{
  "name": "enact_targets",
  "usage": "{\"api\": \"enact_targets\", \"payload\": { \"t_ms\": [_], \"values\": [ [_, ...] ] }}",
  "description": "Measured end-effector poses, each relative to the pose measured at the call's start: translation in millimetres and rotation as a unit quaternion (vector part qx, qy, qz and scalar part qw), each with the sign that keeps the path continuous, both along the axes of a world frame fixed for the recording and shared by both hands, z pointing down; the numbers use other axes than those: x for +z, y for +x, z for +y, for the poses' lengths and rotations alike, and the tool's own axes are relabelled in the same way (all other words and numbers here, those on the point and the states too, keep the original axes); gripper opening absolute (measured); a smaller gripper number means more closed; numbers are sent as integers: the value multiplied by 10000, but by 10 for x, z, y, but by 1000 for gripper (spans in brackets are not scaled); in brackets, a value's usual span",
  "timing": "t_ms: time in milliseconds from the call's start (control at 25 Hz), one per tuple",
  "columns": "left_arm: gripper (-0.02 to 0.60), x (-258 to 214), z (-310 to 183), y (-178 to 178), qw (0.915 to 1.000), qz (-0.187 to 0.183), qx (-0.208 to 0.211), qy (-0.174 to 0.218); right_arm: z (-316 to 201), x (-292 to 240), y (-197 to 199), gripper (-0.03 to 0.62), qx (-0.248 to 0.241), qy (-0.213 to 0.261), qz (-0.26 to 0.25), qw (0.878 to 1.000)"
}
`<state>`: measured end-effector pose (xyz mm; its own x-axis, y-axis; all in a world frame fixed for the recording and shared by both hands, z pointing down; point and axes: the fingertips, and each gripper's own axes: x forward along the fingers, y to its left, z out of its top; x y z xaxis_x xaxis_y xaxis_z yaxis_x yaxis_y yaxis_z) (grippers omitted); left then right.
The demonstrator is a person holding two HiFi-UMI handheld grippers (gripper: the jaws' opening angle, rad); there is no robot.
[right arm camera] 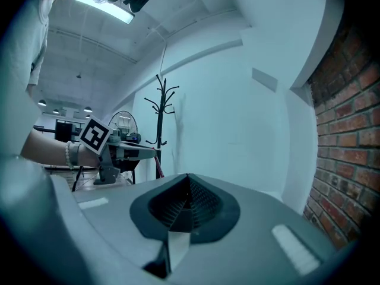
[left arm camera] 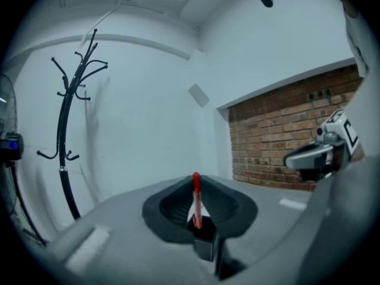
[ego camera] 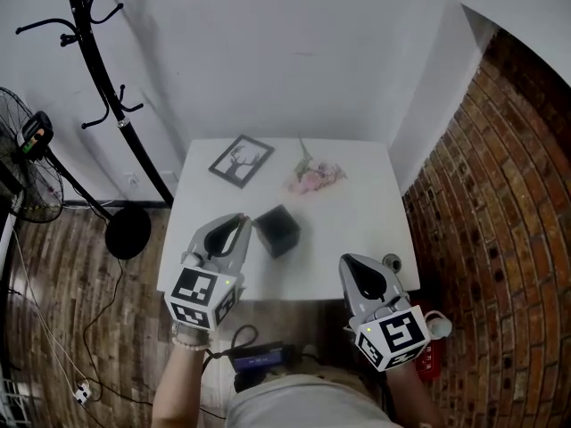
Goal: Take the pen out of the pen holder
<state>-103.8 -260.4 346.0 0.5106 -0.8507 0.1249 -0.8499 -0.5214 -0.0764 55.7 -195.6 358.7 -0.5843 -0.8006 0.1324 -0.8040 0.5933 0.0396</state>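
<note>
A black cube-shaped pen holder (ego camera: 278, 230) stands near the middle of the white table (ego camera: 357, 212). My left gripper (ego camera: 241, 226) hovers just left of the holder, above the table's front left part. In the left gripper view its jaws (left arm camera: 196, 209) are shut on a red pen (left arm camera: 196, 195), which stands upright between them. The right gripper view also shows this left gripper (right arm camera: 127, 152) with the red pen (right arm camera: 158, 162) hanging below its tips. My right gripper (ego camera: 359, 270) is over the table's front right edge, with its jaws (right arm camera: 189, 186) together and nothing in them.
A framed picture (ego camera: 241, 160) and a bunch of pink flowers (ego camera: 312, 176) lie at the back of the table. A black coat stand (ego camera: 98, 69) and a fan (ego camera: 27, 163) stand to the left. A brick wall (ego camera: 500, 194) runs along the right.
</note>
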Motion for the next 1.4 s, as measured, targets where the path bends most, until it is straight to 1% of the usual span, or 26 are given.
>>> {"api": "enact_targets", "payload": {
  "t_ms": [160,320,480,600,680,840,1000,1160,1400],
  "values": [
    [29,0,135,-27,9999,-138,-50,-45,-45,-50,63,2,51,55,-10,10000],
    [29,-97,221,-85,9996,-209,-155,93,-91,-105,130,2,114,104,-20,9999],
    [29,-232,276,-110,9984,-382,-235,348,-127,-150,175,2,144,153,-24,9998],
    [29,-286,336,-122,9984,-369,-309,308,-153,-181,190,2,158,182,-45,9997],
    [29,-322,371,-123,9982,-354,-334,352,-171,-200,195,2,163,203,-59,9996],
    [29,-287,434,-134,9979,-393,-447,252,-198,-223,221,2,160,242,-80,9995],
    [29,-262,472,-191,9976,-342,-564,210,-224,-236,267,3,178,254,-45,9995],
    [29,-240,526,-209,9969,-470,-600,198,-236,-233,307,2,243,241,-15,9994],
    [31,-218,596,-168,9966,-566,-580,171,-248,-222,330,2,301,206,-29,9993]
  ]
}}
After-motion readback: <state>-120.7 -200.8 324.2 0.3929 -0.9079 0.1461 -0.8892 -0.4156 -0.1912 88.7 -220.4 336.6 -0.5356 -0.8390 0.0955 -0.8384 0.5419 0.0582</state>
